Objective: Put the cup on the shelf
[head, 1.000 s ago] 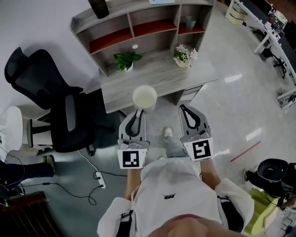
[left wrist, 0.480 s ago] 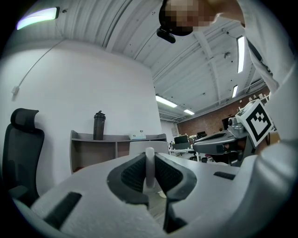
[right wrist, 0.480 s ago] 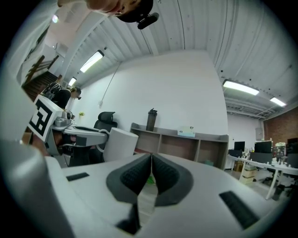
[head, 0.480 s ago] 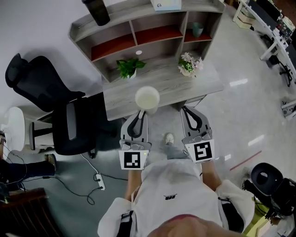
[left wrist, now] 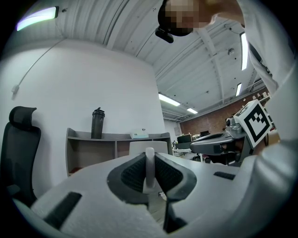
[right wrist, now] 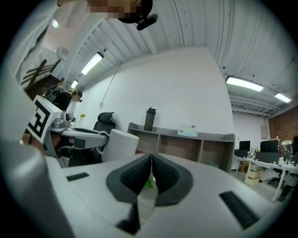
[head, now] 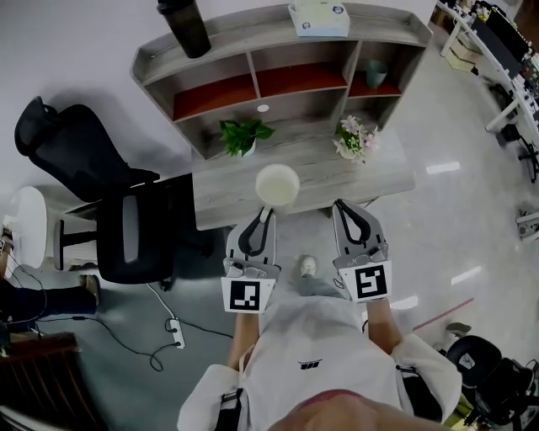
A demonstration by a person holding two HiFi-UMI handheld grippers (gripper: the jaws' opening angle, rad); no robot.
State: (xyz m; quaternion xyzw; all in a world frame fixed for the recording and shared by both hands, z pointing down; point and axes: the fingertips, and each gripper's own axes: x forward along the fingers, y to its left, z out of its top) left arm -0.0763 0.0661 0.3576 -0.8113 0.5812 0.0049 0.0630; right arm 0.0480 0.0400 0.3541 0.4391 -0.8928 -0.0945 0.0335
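A white cup [head: 277,185] hangs over the front edge of the grey desk [head: 337,177], with my left gripper [head: 265,215] shut on its handle [left wrist: 149,167]. In the left gripper view the cup's body [left wrist: 148,147] rises just behind the pads. My right gripper [head: 342,207] is level beside it, shut, with nothing between its pads [right wrist: 163,175]. The grey shelf [head: 253,40] with red-floored compartments stands at the back of the desk, ahead of both grippers. The right gripper view shows the cup [right wrist: 120,145] at its left and the shelf [right wrist: 186,139] beyond.
On the shelf top stand a dark bottle [head: 185,25] and a tissue box [head: 320,17]; a teal cup [head: 376,74] sits in the right compartment. A green plant [head: 242,135] and flowers [head: 354,141] stand on the desk. A black office chair [head: 109,210] is at the left.
Both grippers and the held cup have moved forward toward the desk; the cup now hangs over its front edge. The shelf shows larger and lower in the head view.
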